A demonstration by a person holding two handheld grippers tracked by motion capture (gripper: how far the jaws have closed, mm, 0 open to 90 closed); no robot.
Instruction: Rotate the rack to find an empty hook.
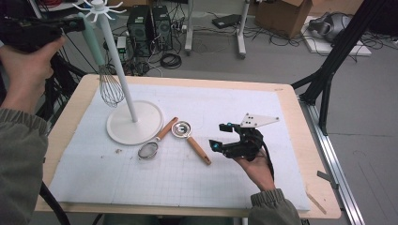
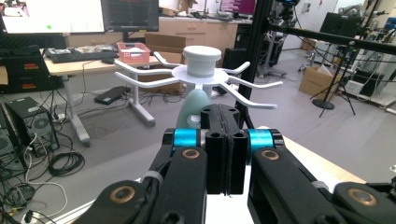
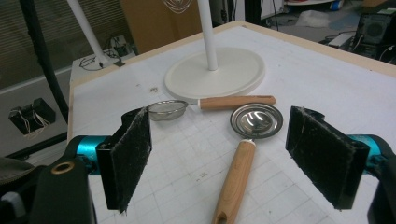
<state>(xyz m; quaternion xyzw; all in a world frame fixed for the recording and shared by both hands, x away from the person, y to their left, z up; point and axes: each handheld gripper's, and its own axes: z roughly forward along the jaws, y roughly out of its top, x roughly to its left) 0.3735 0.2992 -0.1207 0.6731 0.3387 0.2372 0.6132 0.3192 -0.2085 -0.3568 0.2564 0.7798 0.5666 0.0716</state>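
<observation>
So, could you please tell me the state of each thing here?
Left claw: shut on whisk.
Whisk: held aloft beside the rack pole.
Right claw: open, empty.
Strainer: lying on the mat.
Ladle: lying on the mat.
Rack: upright.

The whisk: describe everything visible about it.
The whisk has a pale mint-green handle and a balloon of thin metal wires. It hangs tilted, wires down, beside the white stand's pole, above the table and touching nothing below. The left gripper is shut on the handle's top end, just under the stand's hook arms. In the left gripper view the handle's rounded tip shows behind the closed jaws.
</observation>
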